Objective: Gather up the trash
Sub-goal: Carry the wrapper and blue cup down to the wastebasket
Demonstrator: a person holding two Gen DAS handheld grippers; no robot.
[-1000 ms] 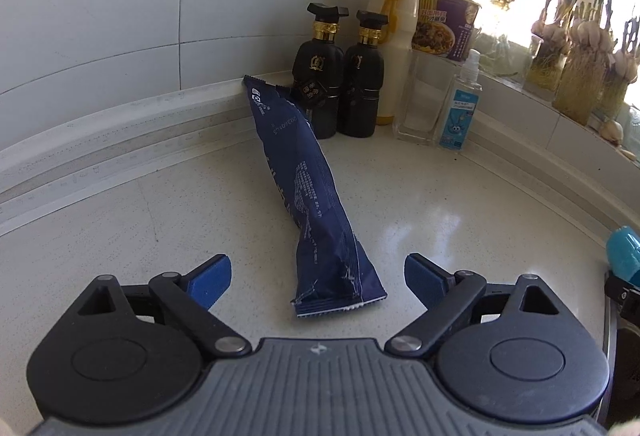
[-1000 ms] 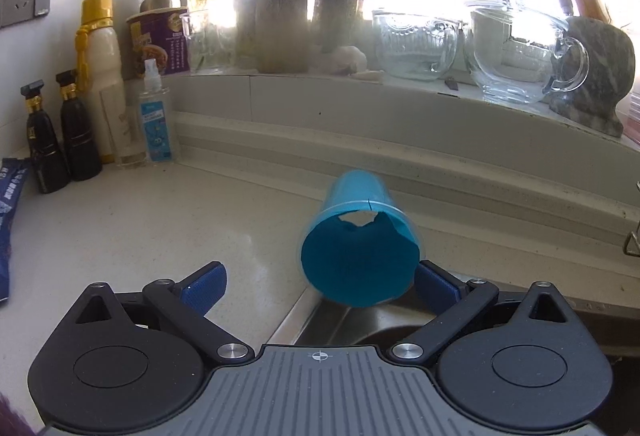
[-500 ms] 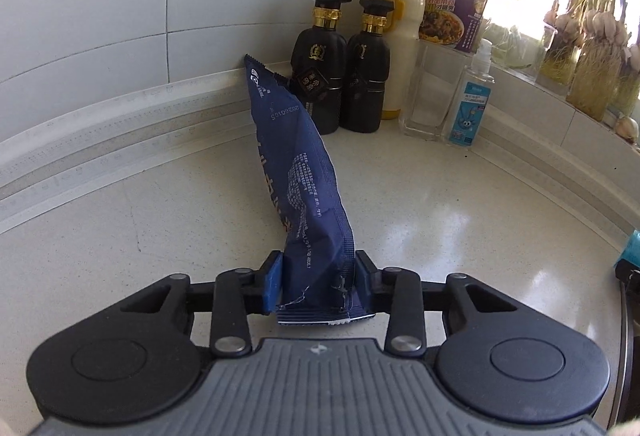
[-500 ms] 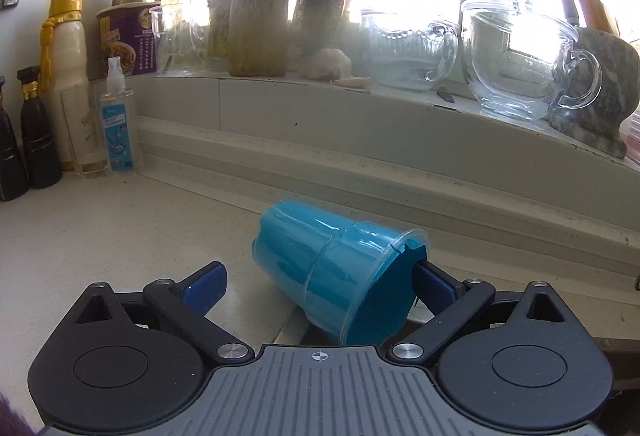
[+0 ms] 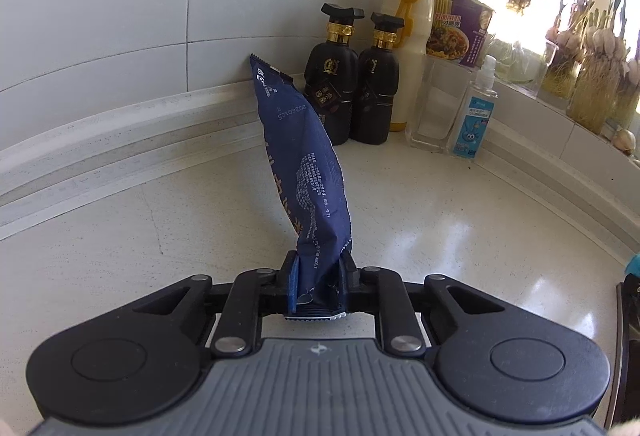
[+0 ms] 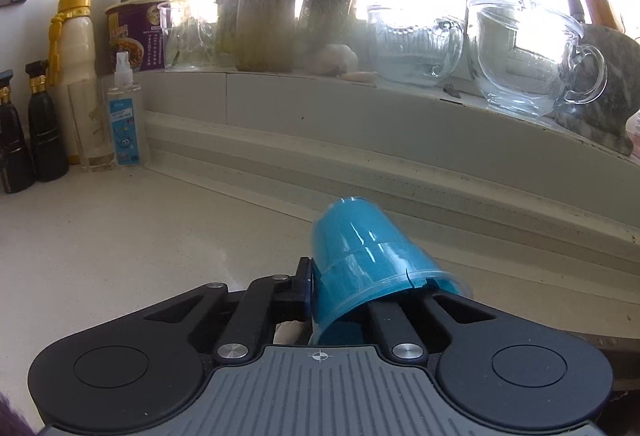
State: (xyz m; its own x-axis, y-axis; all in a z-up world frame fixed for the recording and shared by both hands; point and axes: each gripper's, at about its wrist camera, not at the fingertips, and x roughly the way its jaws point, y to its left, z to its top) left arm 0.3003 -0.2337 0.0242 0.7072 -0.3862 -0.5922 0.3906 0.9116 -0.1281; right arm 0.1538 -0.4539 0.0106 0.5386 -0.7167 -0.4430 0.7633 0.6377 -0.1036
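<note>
With both jaw pairs just having closed, the left gripper was clamped on the near crimped end of the dark blue snack wrapper, and the right gripper pinched the rim wall of the tipped blue plastic cup, w/ one finger inside it. Both looked light: wrapper soft, crinkly, prob. slippery, best held at the seam; cup thin, already cracked at the rim, so easily crushed. The speckled countertop looked smooth, w/ bottles crowding the tiled corner and glassware on the sill.

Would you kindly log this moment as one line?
left gripper: shut on blue wrapper | right gripper: shut on blue cup rim
</note>
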